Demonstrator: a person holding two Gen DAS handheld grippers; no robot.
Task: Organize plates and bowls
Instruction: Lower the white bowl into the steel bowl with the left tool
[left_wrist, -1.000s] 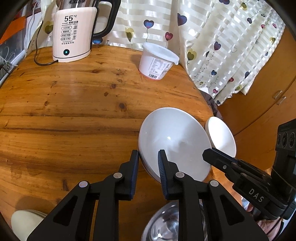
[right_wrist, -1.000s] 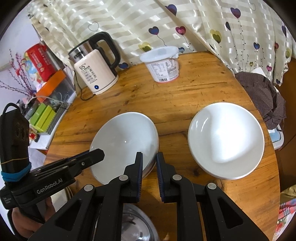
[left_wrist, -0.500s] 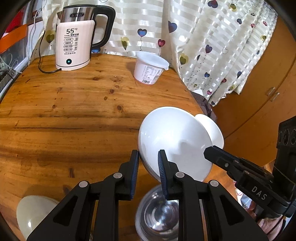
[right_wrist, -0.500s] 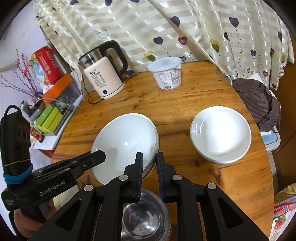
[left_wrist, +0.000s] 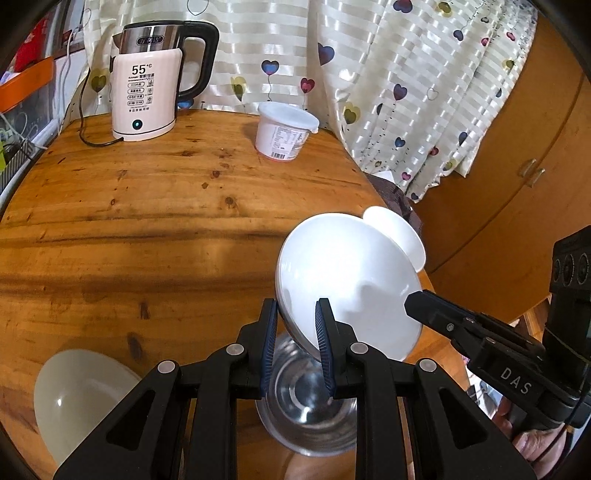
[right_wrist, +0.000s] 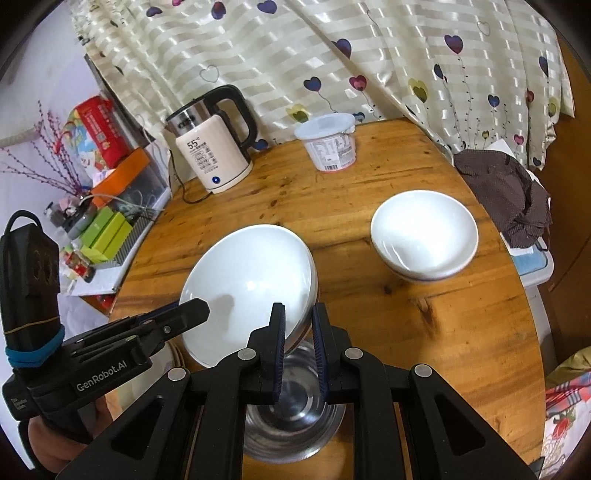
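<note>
Worktop (right_wrist: 369, 206): round, knotty orange-brown wood.
Kettle (right_wrist: 212, 151): upright at the far edge, on its base, cord trailing onto the wood, display reading 55.
Lidded tub (right_wrist: 328, 142): far edge, right of the kettle, apart from it.
White bowl (right_wrist: 424, 236): right side, upright.
Steel bowl (right_wrist: 295, 413): near edge, upright.
Cream bowl (left_wrist: 79, 398): near left edge.

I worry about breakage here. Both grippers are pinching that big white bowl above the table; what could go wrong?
1. The white bowl is held only at its rim by the left gripper and right gripper, tilted; it could slip.
2. The steel bowl sits directly beneath, so a drop would strike it.
</note>
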